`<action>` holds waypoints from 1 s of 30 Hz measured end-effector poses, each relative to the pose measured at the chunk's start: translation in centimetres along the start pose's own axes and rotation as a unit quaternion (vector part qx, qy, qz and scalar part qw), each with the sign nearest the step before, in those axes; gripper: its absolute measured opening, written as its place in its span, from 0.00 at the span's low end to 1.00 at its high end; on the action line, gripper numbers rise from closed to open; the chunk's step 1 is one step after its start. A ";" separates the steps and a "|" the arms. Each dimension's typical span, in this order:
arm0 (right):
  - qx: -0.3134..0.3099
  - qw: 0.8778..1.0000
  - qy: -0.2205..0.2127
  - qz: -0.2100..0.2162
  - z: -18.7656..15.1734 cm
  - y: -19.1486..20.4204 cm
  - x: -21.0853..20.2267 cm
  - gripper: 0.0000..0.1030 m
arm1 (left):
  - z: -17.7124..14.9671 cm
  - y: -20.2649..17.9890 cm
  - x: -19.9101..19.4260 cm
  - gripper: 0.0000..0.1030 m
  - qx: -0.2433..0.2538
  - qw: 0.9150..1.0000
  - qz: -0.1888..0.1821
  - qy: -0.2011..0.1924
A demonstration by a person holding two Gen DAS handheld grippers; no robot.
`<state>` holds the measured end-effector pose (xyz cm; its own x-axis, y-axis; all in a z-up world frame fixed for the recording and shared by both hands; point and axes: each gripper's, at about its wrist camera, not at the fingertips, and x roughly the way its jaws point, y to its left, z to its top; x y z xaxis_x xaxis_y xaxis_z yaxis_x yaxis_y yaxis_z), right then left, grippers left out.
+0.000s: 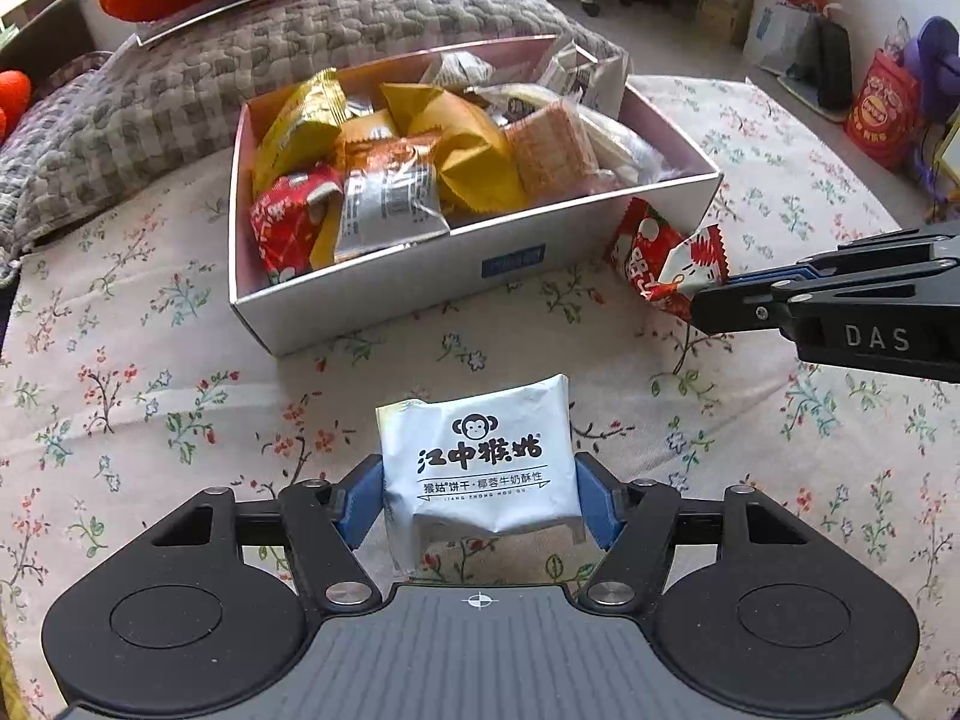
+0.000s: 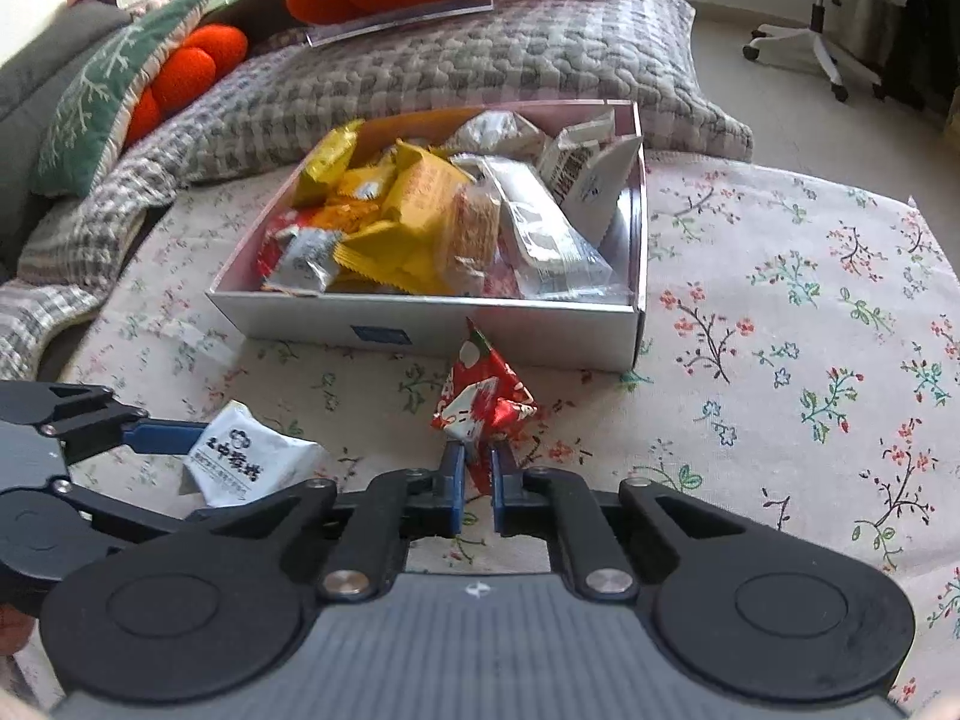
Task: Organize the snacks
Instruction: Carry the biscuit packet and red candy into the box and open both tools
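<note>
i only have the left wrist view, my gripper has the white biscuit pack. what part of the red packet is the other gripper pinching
Observer: The right gripper pinches the red packet by its bottom crimped edge.
Operator: anything past the box's right wall
Observer: Only flowered cloth there; no loose snacks.
Operator: whats left of the grey blanket
Observer: A green cushion leans there, with orange cushions beside it.

Both cameras sit low, just behind their grippers, looking forward and down; both see the open white cardboard box [image 1: 420, 264] [image 2: 420, 324] close by
</note>
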<state>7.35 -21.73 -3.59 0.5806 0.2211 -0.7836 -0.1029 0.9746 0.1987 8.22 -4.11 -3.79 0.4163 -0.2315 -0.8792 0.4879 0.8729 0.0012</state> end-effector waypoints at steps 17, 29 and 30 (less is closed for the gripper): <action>-0.003 1.000 0.018 0.002 -0.2 0.5 1.7 0.54 | -0.3 -0.6 0.7 0.64 0.012 1.000 -0.001 0.019; 0.025 0.999 0.008 0.028 0.0 0.7 2.8 0.25 | 0.0 0.0 0.1 0.64 0.000 1.000 0.005 0.007; 0.022 0.999 0.006 0.028 0.0 0.8 2.7 0.25 | 0.1 0.2 0.0 0.64 -0.004 1.000 0.005 0.004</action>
<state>8.83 -20.37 -5.55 0.5646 0.2761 -0.7778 -0.0989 0.9582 0.2684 8.36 -3.99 -3.71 0.4150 -0.2197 -0.8829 0.4782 0.8782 0.0062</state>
